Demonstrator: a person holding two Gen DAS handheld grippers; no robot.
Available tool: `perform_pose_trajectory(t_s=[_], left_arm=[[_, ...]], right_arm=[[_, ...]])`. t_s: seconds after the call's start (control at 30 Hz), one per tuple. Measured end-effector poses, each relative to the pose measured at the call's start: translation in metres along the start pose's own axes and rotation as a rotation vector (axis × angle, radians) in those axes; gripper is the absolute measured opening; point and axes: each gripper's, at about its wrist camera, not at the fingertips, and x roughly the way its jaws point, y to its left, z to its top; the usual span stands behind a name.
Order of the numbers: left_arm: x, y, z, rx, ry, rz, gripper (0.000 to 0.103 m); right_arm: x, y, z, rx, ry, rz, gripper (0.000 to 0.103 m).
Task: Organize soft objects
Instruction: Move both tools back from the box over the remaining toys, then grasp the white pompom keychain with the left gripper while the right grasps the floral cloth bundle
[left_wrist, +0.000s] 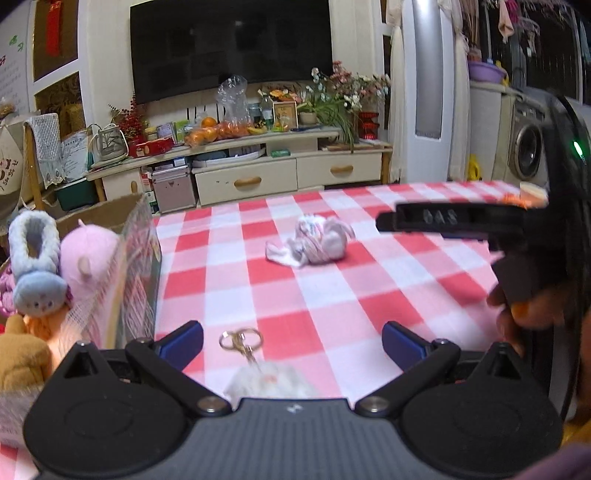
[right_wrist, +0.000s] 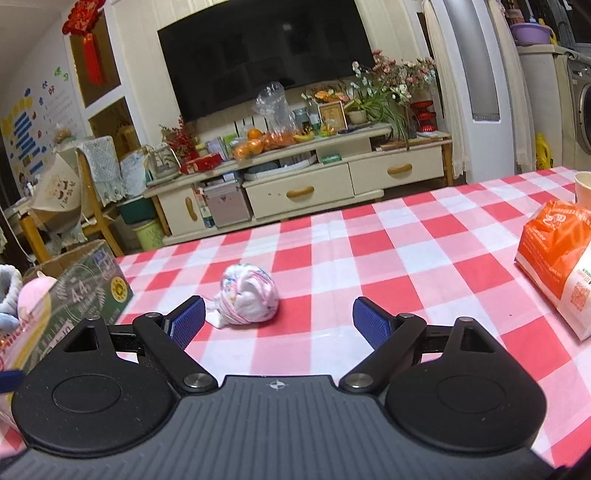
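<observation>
Left hand-held gripper (left_wrist: 291, 341): fingers spread wide, nothing between them. A white fluffy keychain (left_wrist: 267, 380) lies on the counter (left_wrist: 332, 295) at lower centre of the left wrist view, between the 2 blue pads (left_wrist: 183, 341) and close to the gripper body; its gold rings (left_wrist: 241, 339) point up-frame. No contact with either pad.

Rolled sock bundle (left_wrist: 314, 242), white with pink stripes, sits at centre frame in the left view, well beyond the fingertips, a loose end trailing to its left.

Right hand-held gripper (right_wrist: 279, 325): fingers spread wide, empty. In the right wrist view the same sock bundle (right_wrist: 249, 295) lies just above and beside the left blue pad (right_wrist: 188, 321), left of the gap's centre line. Whether pad and loose end touch: cannot tell.

Cardboard box (left_wrist: 122, 236) at left edge of the left view holds plush toys: a blue slipper-shaped one (left_wrist: 35, 269) and a pink one (left_wrist: 88, 258), with a brown one (left_wrist: 22, 358) lower left.

An orange and white bag (right_wrist: 557, 258) lies on the counter at right edge of the right view, well apart from the bundle. A paper cup (right_wrist: 583, 188) stands behind it.
</observation>
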Motion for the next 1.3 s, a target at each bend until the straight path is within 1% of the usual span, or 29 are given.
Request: perform_pose_trajectory(t_s=[0.17,0.27,0.37,0.43,0.6,0.77,0.83,0.93,0.97,1.03,1.17,1.23,1.3], left_arm=[[0.003,-0.008,-0.015,0.014,0.019,0.064,0.102],[0.004,-0.005,-0.021,-0.026,0.031,0.108,0.102],[0.008,-0.003,-0.027,-0.069,0.059,0.133,0.102],[0.011,-0.003,-0.031,-0.097,0.072,0.143,0.102],[0.021,-0.003,-0.035,-0.121,0.112,0.153,0.102],[0.028,-0.002,-0.032,-0.137,0.122,0.157,0.099],[0.030,-0.002,-0.031,-0.143,0.131,0.155,0.096],[0.034,-0.002,-0.030,-0.140,0.142,0.151,0.095],[0.035,-0.003,-0.029,-0.139,0.143,0.152,0.094],[0.038,-0.002,-0.028,-0.145,0.150,0.146,0.085],[0.044,0.001,-0.025,-0.157,0.167,0.142,0.080],[0.047,0.002,-0.024,-0.163,0.177,0.140,0.075],[0.047,0.003,-0.024,-0.176,0.182,0.132,0.073]], right_arm=[[0.010,-0.002,-0.002,-0.019,0.035,-0.010,0.103],[0.018,-0.002,-0.001,-0.016,0.050,0.008,0.103],[0.028,0.002,0.000,-0.038,0.059,0.035,0.103],[0.038,0.006,0.001,-0.060,0.064,0.051,0.103],[0.060,0.013,0.004,-0.093,0.074,0.073,0.103],[0.086,0.015,0.007,-0.086,0.094,0.077,0.103],[0.094,0.017,0.009,-0.086,0.100,0.083,0.103],[0.105,0.019,0.011,-0.090,0.108,0.082,0.103],[0.108,0.020,0.012,-0.086,0.114,0.083,0.103],[0.114,0.019,0.014,-0.080,0.122,0.089,0.103],[0.125,0.022,0.014,-0.087,0.138,0.089,0.103],[0.131,0.024,0.014,-0.094,0.149,0.095,0.103],[0.135,0.026,0.013,-0.103,0.156,0.097,0.103]])
